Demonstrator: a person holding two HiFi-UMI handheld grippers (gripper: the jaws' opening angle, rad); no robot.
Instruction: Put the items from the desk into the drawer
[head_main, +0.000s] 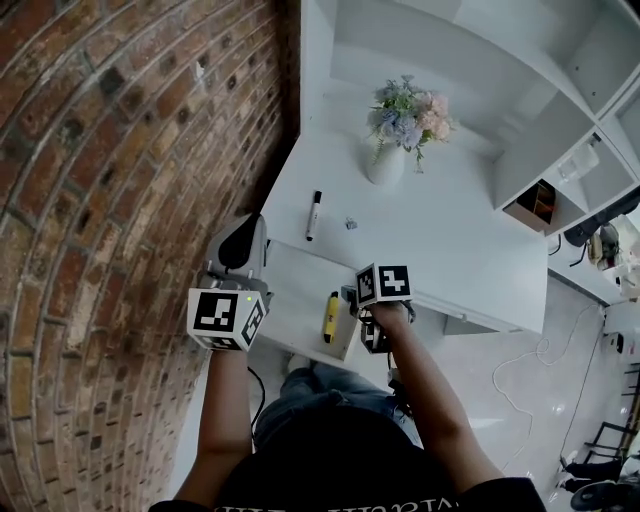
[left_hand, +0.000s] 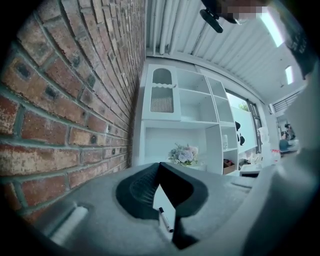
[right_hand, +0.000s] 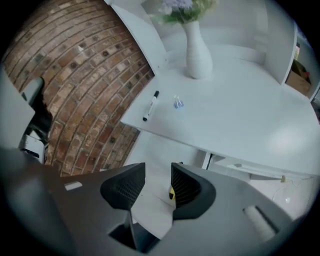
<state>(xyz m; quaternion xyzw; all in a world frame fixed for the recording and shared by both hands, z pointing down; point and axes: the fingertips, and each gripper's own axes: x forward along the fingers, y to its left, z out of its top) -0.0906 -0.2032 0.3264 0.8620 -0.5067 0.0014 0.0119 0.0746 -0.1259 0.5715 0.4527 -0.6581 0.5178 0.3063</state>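
- Yellow item: lies in the open drawer near its right edge, long axis running near to far. One end is dark. Nothing touches it.
- Drawer: pulled out below the desk's near left corner, and otherwise bare where visible.
- Marker: black, lying on the desk near its left edge, just beyond the drawer. Not yet stowed.
- Clip: small and bluish, on the desk just right of the marker. Not yet stowed.
- Right gripper: above the drawer, pointing steeply down. Its jaws stand apart with nothing between them, and the yellow item shows past the right jaw.
- Left gripper: left of the drawer, held level and aimed at the marker. Its jaw tips are pressed together on nothing.
- Step, as judged: one item is delivered and let go, two remain.
- Next move, as judged: bring a gripper with parted jaws over the marker, set them across its barrel and close. The clip would need a finer pinch.
- Vase: white, holding flowers, far on the desk. Probably not for stowing.
- Writing: none legible. The cubes carry only square patterns, and the shirt print is cut off by the frame.
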